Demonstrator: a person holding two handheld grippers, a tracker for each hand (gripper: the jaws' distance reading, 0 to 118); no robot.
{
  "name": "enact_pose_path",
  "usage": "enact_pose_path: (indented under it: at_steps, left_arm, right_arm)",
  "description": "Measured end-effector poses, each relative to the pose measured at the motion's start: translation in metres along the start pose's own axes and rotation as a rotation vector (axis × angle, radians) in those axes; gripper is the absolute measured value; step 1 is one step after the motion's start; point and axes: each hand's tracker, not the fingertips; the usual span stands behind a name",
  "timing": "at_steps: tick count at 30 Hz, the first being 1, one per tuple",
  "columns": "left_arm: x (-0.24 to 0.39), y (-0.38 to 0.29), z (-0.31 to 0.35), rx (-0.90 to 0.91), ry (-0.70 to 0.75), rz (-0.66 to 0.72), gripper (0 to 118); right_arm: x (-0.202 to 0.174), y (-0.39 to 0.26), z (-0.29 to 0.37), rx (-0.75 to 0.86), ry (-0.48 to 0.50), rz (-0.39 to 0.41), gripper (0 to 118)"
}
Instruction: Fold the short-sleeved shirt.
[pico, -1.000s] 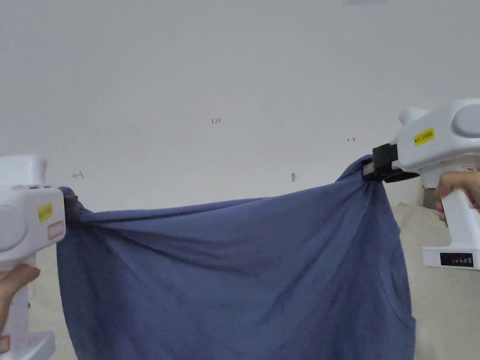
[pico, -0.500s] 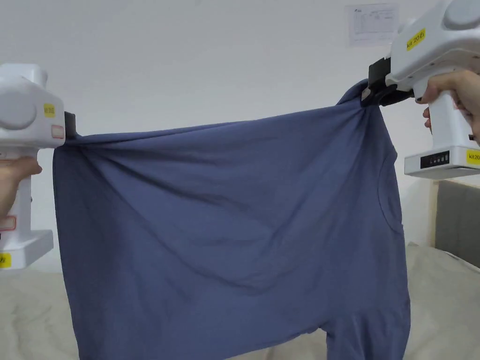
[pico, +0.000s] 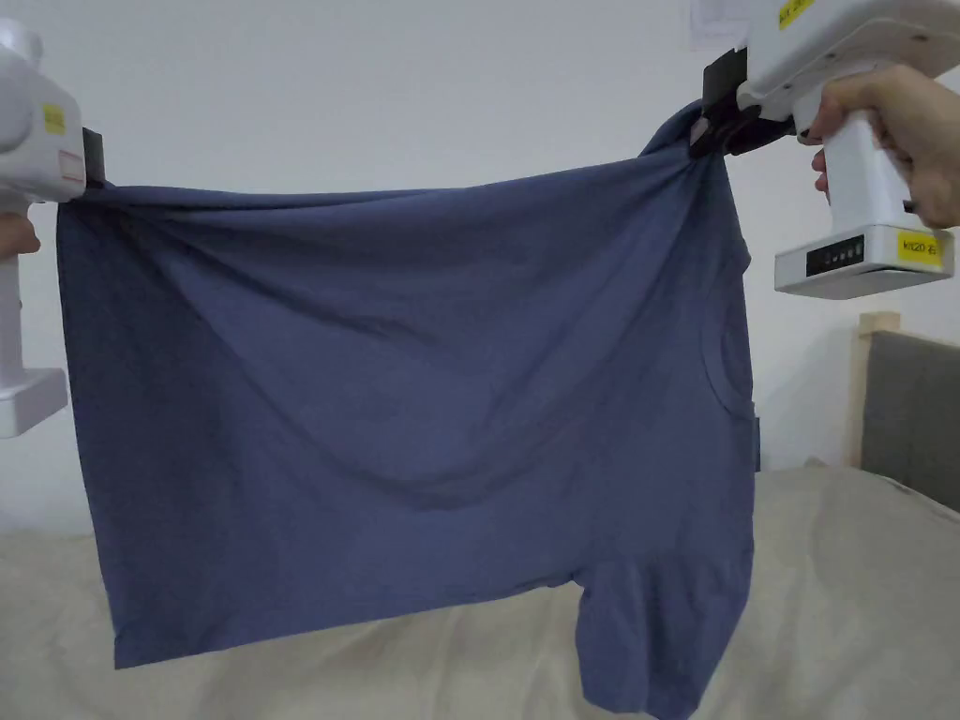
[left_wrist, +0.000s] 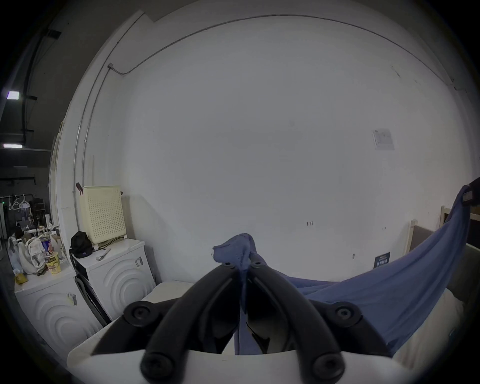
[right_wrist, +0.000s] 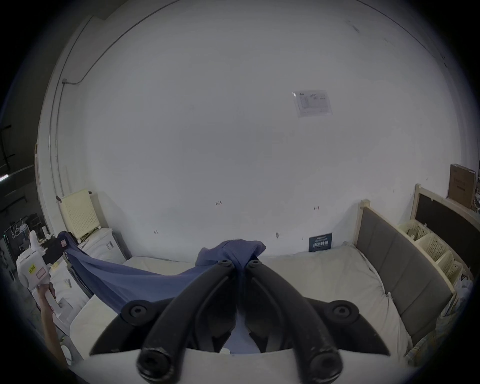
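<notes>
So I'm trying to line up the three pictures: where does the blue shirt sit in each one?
Head view: the shirt hangs spread across the middle, between the left gripper and the right gripper.
Left gripper view: bunched at the shut jaws, bottom centre, then stretching off to the right.
Right gripper view: bunched at the shut jaws, bottom centre, then trailing off to the left.
Shared landmark: the paper sheet on the white wall.

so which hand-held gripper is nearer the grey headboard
Right. The right hand-held gripper is up at the headboard's end of the bed; the left hand-held gripper holds the shirt at the far end.
</notes>
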Motion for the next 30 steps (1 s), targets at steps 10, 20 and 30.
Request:
enact_pose_path:
  at_steps: [10,20,30]
  left_arm:
    - [0.009,-0.159,0.015,-0.237,-0.028,-0.005,2]
    - [-0.005,-0.359,0.118,-0.528,-0.049,0.072,2]
    - [-0.043,-0.434,0.223,-0.652,-0.019,0.085,2]
  right_arm:
    - [0.034,-0.158,-0.023,-0.228,0.019,-0.084,3]
    - [0.054,-0.392,0.032,-0.405,0.019,-0.231,3]
    - [0.013,-0.526,0.155,-0.514,0.018,-0.166,3]
